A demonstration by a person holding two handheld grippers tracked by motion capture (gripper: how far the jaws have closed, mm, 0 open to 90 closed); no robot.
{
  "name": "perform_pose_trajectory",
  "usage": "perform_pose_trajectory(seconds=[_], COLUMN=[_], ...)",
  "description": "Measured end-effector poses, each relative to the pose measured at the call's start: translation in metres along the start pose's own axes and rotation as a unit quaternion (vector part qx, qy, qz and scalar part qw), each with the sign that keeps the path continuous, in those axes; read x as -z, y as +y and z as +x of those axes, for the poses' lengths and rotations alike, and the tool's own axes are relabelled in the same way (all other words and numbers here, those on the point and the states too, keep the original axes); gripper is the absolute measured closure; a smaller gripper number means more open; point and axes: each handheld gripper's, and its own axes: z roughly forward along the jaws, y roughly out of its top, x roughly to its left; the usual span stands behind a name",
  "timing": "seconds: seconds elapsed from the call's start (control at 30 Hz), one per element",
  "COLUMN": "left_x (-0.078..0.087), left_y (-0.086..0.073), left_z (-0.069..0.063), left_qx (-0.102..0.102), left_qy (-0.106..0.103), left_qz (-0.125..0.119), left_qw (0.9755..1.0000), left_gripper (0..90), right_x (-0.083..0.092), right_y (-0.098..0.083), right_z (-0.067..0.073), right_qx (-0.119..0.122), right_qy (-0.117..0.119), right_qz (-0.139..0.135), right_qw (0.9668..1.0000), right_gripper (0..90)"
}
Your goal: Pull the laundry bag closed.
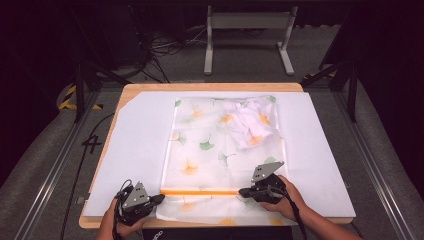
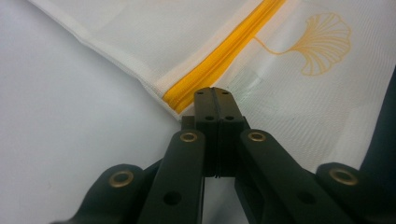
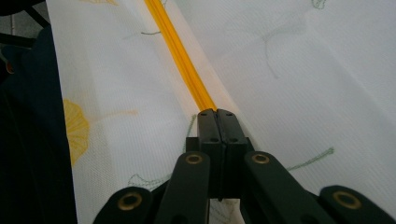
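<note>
Left hand-held gripper (image 1: 159, 198), which I steer remotely, sits at the near-left end of the orange zipper (image 1: 200, 192), its jaws pressed together and apparently pinching the mesh laundry bag (image 1: 210, 145) right at the zipper's end, as the left gripper view suggests. My right hand-held gripper (image 1: 243, 191) meets the zipper's other end near the worktop's (image 1: 135, 130) front edge, jaws likewise together; from the right gripper view I judge it is clamped on the zipper's end or pull, though the pull itself is hidden. The bag, printed with ginkgo leaves, lies flat across the middle of the white-covered worktop, its zippered mouth toward the near edge. Inside, toward the far-right corner, a bunched white garment (image 1: 248, 125) shows through the mesh. Risks as I see them: if the left hold slips off the thin fabric, the bag will bunch and drag with the slider; an angled pull could snag mesh in the zipper teeth; and the bag's near flap already overhangs the front edge.
</note>
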Motion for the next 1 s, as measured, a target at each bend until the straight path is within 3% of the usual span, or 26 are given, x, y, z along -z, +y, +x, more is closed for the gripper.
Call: perform_pose_trajectory(seconds=[1.0], left_x=[0.0], left_y=[0.0], left_z=[0.002], left_qx=[-0.001], left_qy=[-0.007], left_qz=[-0.001], left_qw=[1.0], left_gripper=[90.0], right_x=[0.033], right_y=[-0.032], right_z=[-0.014], right_qx=[-0.029], right_qy=[-0.031], right_qz=[-0.002], right_qw=[0.9991], right_gripper=[90.0])
